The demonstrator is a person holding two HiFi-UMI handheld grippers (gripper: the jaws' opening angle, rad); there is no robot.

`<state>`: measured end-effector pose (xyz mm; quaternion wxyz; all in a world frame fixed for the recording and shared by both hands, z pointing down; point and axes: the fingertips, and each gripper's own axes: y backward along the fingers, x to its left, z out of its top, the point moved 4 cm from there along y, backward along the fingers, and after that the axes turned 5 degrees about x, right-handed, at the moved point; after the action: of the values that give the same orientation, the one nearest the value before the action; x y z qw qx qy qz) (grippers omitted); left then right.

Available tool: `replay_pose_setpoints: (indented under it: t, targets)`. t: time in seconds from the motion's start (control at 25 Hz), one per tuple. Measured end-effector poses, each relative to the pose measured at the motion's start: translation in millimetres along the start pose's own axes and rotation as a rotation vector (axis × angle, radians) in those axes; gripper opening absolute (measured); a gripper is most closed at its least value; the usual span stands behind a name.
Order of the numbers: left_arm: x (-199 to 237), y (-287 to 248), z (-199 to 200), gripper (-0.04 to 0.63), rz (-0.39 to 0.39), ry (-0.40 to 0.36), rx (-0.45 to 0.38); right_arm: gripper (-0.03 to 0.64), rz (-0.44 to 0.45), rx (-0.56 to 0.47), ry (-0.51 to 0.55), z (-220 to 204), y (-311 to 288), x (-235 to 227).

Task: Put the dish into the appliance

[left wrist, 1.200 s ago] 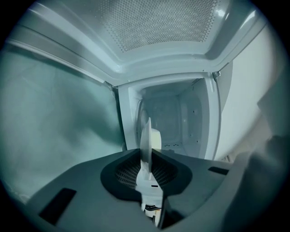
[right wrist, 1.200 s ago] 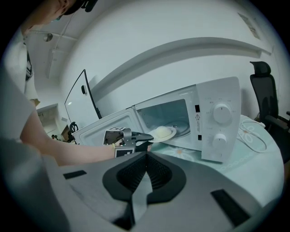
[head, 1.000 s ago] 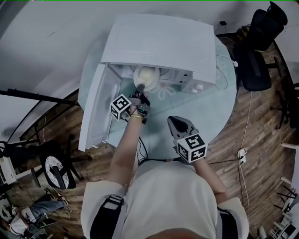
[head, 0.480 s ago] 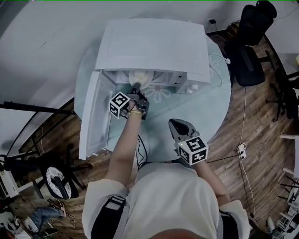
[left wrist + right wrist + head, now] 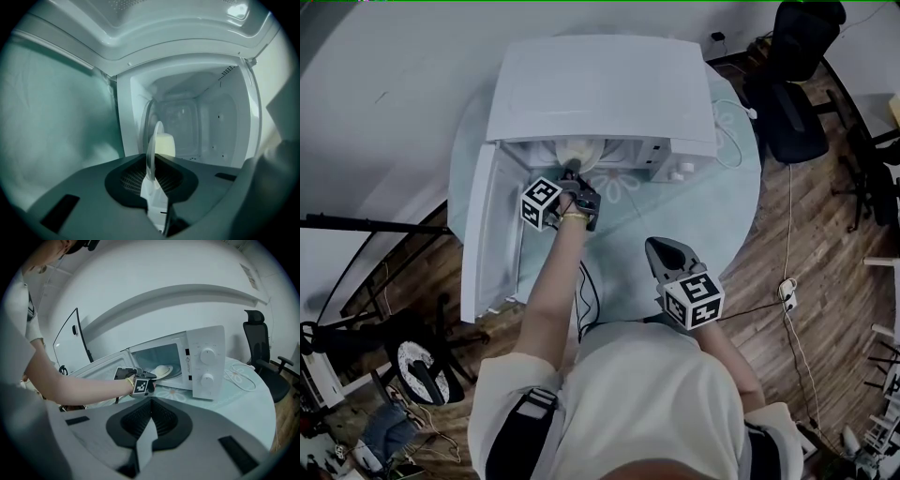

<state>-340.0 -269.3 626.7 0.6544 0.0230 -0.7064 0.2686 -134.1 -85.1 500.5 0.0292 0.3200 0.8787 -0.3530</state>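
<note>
At the microwave (image 5: 600, 89) mouth, the left hand-held gripper (image 5: 574, 175) is clamped on the rim of the dish (image 5: 578, 152), which is partly inside the cavity and seemingly not yet set down. Hold it level, carry it deeper toward the middle of the floor, clear of the open door (image 5: 483, 234), and lower it before letting go. A pale mound (image 5: 161, 370) sits in the dish; nothing else shows in the cavity. The right hand-held gripper (image 5: 662, 247) hangs over the table (image 5: 712, 202), jaws together, empty.

microwave (image 5: 600, 89) cavity open at front, door (image 5: 480, 234) swung out L side, dish (image 5: 578, 150) in mouth
</note>
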Motion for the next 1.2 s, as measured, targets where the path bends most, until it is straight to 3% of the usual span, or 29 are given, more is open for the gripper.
replay_pose_setpoints:
  t: [0.2,0.4,0.68,0.92,1.0,1.2]
  targets:
    - [-1,3,1,0.065,-0.024,0.013,0.011,0.007,0.008,-0.004,0.006,1,-1,5]
    - [-4,14,2,0.127,-0.035,-0.026,0.041,0.008,0.023,-0.003,0.018,1,-4,12]
    - [-10,35,-5,0.129,-0.039,-0.054,0.085,0.007,0.043,-0.018,0.043,7,-9,25]
    - [-19,63,-26,0.129,-0.037,-0.171,0.156,0.008,0.034,-0.042,0.045,12,-11,24]
    - [-22,76,-34,0.118,-0.034,-0.219,0.182,0.008,0.031,-0.049,0.042,13,-11,23]
    - [-25,108,-47,0.017,-0.023,-0.292,0.225,0.007,0.028,-0.057,0.043,13,-13,23]
